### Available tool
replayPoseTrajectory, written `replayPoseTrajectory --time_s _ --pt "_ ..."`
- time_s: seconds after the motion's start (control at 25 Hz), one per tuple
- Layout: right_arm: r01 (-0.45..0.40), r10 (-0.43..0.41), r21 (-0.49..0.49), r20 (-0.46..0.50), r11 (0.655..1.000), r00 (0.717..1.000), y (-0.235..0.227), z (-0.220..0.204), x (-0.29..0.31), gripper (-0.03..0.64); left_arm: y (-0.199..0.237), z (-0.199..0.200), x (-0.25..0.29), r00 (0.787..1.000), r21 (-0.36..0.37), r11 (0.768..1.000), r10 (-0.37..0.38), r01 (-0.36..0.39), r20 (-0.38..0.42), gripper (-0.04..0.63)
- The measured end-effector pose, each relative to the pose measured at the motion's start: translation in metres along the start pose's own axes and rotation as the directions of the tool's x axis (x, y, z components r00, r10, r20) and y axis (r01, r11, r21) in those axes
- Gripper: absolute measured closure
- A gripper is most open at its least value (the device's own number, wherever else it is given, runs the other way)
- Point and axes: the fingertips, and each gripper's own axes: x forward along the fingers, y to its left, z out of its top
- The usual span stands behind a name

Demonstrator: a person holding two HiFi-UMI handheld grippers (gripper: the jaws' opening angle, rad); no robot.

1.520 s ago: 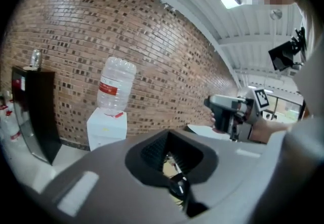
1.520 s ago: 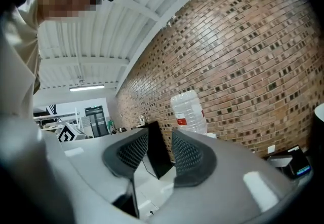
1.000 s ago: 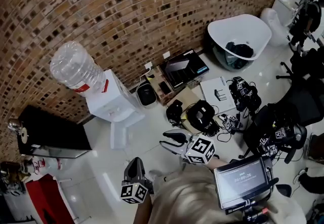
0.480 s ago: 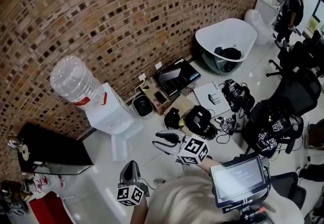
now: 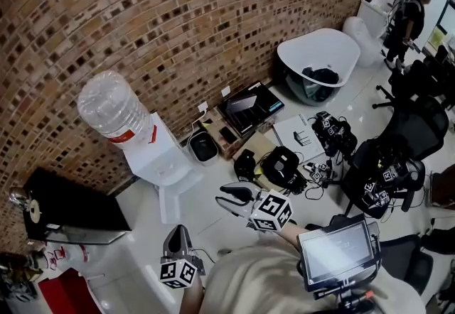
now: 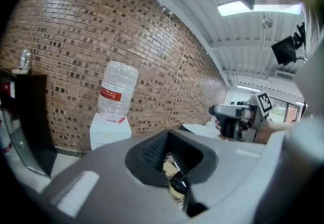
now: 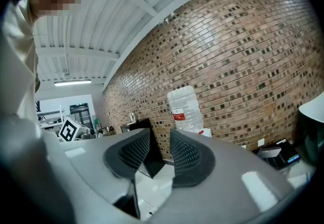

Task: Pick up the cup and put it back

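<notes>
Our left tongs (image 6: 174, 170) stand a narrow slit apart, gripping nothing. Our right tongs (image 7: 158, 153) gape a little wider, have just been closing, and are likewise empty. What we take for the small silvery cup (image 5: 18, 196) stands well away on the black surface (image 5: 71, 200), near the white water dispenser (image 5: 160, 158).

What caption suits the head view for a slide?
Person holds open left hand-held gripper and open right hand-held gripper facing a water dispenser by the brick wall.
</notes>
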Motion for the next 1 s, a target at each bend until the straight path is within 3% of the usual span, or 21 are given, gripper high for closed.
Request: replayPoseTrajectory --time_s 0.44,1.0 --pt "-0.008 0.006 -0.022 -0.081 1.000 0.997 0.015 -0.024 0.012 0.502 0.019 -0.016 -0.009 1.000 -0.032 0.999 0.012 -0.013 -0.006 0.595" --pt "0.002 -0.010 -0.081 -0.094 0.997 0.996 0.010 -0.027 0.026 0.532 0.021 -0.025 -0.003 0.999 -0.033 0.999 0.004 -0.005 -0.039 0.594"
